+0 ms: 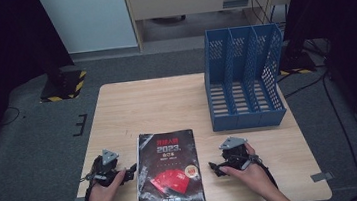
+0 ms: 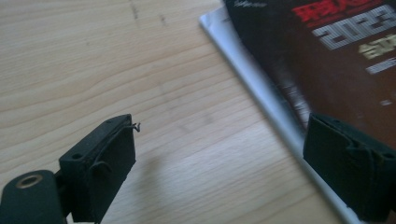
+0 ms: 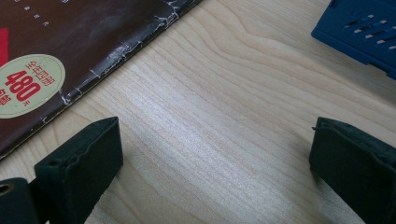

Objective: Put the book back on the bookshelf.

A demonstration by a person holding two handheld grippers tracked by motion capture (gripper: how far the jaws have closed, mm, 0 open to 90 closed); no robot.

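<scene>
Table [image 1: 166, 101] — pale wood-grain top, smooth, soft sheen. Book [image 1: 170, 172] — glossy dark paper cover, cracked white along one edge [image 3: 126, 46]. File rack [image 1: 242, 76] — blue perforated plastic, matt. Gripper pads [image 2: 107, 163] — black, matt.

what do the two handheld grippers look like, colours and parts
Both the left gripper and right gripper are black, each topped by a grey three-cornered plate. Their jaws end in blocky black pads. A black cable trails from each.
</scene>
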